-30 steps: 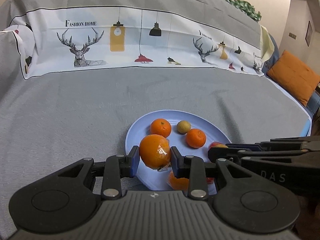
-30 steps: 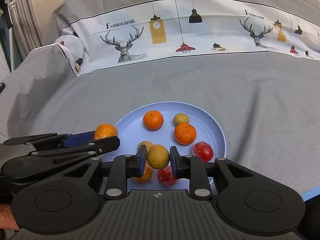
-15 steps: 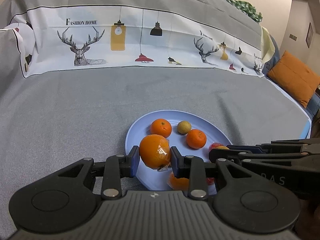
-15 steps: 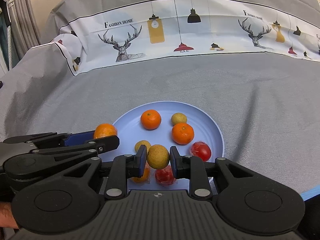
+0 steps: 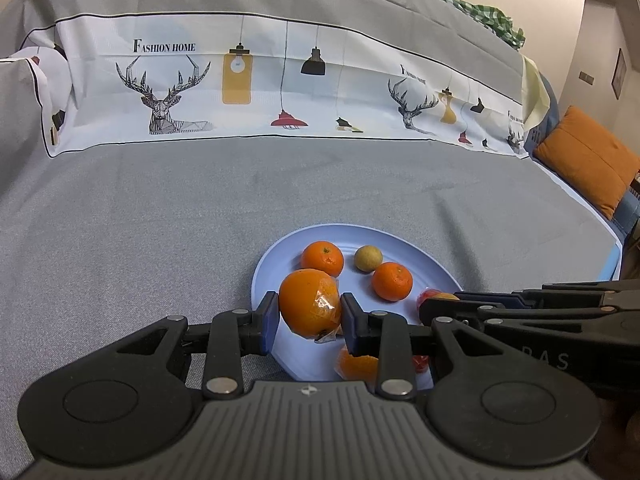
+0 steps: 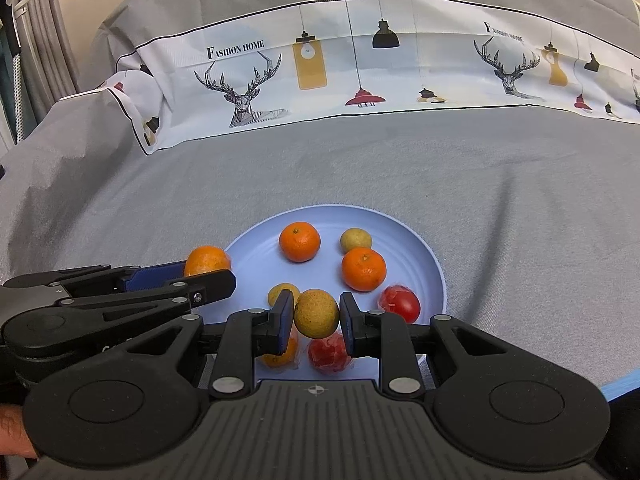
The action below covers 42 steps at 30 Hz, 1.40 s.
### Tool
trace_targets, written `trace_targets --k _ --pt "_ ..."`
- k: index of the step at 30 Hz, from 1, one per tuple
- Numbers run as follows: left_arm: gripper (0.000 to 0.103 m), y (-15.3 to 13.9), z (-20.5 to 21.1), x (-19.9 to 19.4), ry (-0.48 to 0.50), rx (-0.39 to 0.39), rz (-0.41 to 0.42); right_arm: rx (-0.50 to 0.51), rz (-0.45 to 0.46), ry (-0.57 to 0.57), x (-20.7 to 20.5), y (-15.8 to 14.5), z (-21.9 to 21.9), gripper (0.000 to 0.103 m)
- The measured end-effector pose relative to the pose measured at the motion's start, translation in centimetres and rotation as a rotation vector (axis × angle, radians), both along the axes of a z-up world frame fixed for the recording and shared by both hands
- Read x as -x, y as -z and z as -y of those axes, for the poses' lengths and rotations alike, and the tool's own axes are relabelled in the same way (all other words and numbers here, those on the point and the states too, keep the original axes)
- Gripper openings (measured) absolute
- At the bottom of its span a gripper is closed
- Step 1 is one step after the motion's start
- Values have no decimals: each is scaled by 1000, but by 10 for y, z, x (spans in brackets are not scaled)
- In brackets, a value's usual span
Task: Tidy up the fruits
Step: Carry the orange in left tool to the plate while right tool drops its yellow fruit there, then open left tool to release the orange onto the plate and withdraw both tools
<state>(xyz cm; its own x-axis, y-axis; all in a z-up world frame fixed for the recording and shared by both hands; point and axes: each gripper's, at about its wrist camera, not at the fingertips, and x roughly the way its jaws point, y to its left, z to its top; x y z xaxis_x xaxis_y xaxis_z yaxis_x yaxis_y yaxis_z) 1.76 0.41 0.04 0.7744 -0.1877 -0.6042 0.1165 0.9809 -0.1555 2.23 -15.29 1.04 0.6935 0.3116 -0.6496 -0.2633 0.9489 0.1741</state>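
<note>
"FASHION HOME" is printed beside a line-drawn stag on the white band of the grey cover, among hanging lamps; the letters "AS" show on the right gripper's body in the left view. The left gripper pinches a plastic-wrapped orange over the near rim of the blue plate, and the right gripper pinches a yellow-brown fruit above it. The plate, on the cover, holds two mandarins, small yellow-brown fruits and wrapped red ones; an orange cushion lies far right, curtains hang left.
</note>
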Motion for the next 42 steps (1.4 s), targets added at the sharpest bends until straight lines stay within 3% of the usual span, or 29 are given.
trace_targets --k 4,5,6,8,13,20,22,32,38,42 --pt "37 0 -1 0 0 5 -1 0 -1 2 -1 0 1 26" --pt "43 0 -1 0 0 7 -2 3 2 7 -1 -1 1 28" --pt "47 -1 -2 0 0 12 -3 8 3 17 -1 -1 2 32" --pt "48 -2 -3 1 -9 12 2 6 2 38 0 -1 5 57" --pt "51 -5 -7 4 -27 17 4 -14 -5 77 -2 -1 13 68" --pt "80 -16 -10 17 -77 -2 30 -4 35 108 5 -8 17 95" --pt "81 -20 -11 21 -100 -13 28 13 47 128 7 -11 20 100" --pt "85 -31 -12 40 -124 -21 -35 48 13 205 23 -24 36 102" --pt "101 -40 -11 61 -166 -54 -56 56 -10 193 35 -25 38 102" --pt "103 -43 -11 63 -158 -54 -70 49 -29 180 34 -22 36 102"
